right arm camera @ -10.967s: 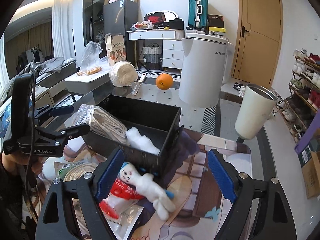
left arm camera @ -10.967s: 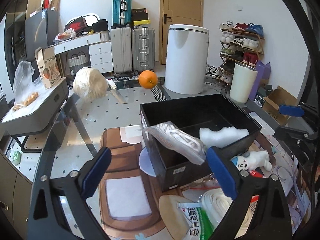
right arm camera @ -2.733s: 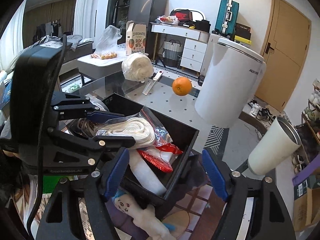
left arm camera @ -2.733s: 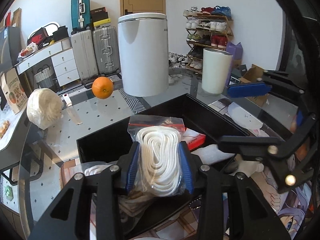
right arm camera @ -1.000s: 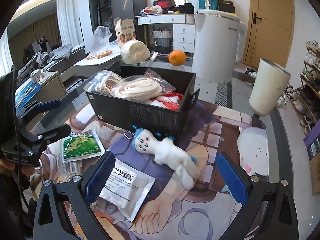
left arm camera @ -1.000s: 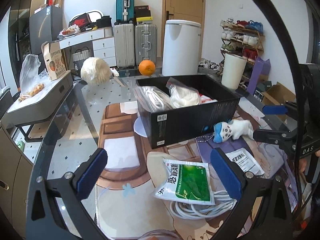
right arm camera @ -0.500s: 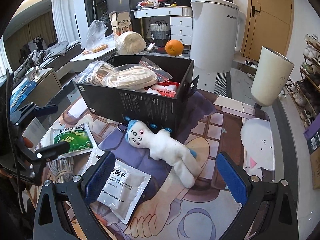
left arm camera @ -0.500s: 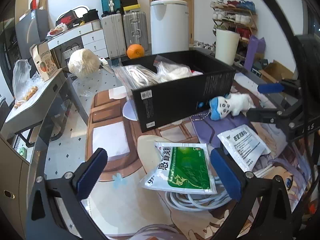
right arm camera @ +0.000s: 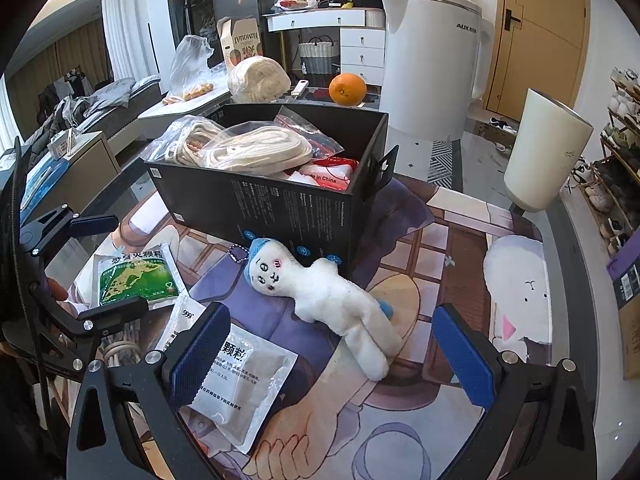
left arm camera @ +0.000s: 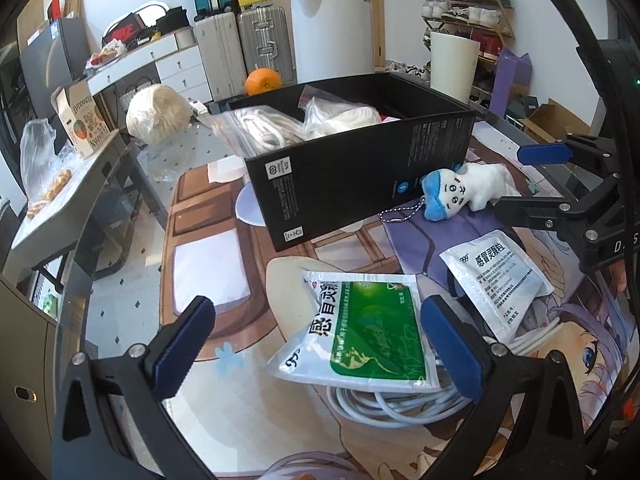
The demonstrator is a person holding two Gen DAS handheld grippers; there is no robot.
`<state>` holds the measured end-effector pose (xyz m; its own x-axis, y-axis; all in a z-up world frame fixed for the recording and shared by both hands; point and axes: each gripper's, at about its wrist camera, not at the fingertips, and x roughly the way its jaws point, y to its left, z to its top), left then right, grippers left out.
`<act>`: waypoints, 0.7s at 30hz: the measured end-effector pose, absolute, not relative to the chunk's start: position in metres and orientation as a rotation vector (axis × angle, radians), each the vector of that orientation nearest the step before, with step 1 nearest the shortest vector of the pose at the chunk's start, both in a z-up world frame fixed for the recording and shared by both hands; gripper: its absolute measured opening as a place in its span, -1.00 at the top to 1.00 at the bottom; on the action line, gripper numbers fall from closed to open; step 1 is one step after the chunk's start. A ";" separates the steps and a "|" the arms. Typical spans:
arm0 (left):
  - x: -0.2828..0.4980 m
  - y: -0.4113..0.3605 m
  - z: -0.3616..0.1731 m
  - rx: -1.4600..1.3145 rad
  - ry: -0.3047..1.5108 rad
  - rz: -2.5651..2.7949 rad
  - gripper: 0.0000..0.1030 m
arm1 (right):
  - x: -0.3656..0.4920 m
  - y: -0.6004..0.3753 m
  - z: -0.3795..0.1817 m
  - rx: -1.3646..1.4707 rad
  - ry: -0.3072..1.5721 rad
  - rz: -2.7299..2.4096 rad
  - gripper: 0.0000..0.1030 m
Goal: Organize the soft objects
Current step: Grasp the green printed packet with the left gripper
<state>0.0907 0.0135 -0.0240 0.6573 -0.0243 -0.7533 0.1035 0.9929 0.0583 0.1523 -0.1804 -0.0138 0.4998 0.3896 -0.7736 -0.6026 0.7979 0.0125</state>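
Observation:
A black box (left arm camera: 360, 168) (right arm camera: 280, 208) holds bagged white rope (right arm camera: 256, 150) (left arm camera: 260, 128) and a red-and-white packet (right arm camera: 332, 172). A white plush doll with a blue cap (right arm camera: 320, 292) (left arm camera: 464, 190) lies on the mat against the box. A green sachet (left arm camera: 360, 336) (right arm camera: 136, 276) lies on a white cable coil (left arm camera: 392, 404). A white sachet (left arm camera: 496, 280) (right arm camera: 236, 384) lies beside it. My left gripper (left arm camera: 316, 352) is open over the green sachet. My right gripper (right arm camera: 332, 356) is open over the doll's legs. Both are empty.
An orange (right arm camera: 347, 89), a ball of yarn (right arm camera: 258, 79) and a knife (right arm camera: 298, 89) lie on the glass table beyond the box. A tall white appliance (right arm camera: 432, 60) and a cream cylinder bin (right arm camera: 544, 156) stand behind. The printed mat (right arm camera: 400, 420) covers the near table.
The bagged rope I held in the left gripper now lies in the box. Both grippers have pulled back and lowered toward the mat, open; the left has closed in on the green sachet.

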 end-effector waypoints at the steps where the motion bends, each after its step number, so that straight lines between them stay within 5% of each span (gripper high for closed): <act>1: 0.091 0.014 -0.025 0.093 0.855 -0.071 -1.00 | 0.153 -0.179 -0.014 -0.278 0.860 0.610 -0.99; 21: 0.098 0.026 -0.031 0.066 0.887 -0.074 -1.00 | 0.181 -0.160 -0.037 -0.340 0.950 0.543 -0.99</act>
<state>0.0982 0.0256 -0.0307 0.6296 -0.0370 -0.7760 0.0918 0.9954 0.0270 0.1809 -0.1603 -0.0369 0.4638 0.2874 -0.8380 -0.5763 0.8163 -0.0390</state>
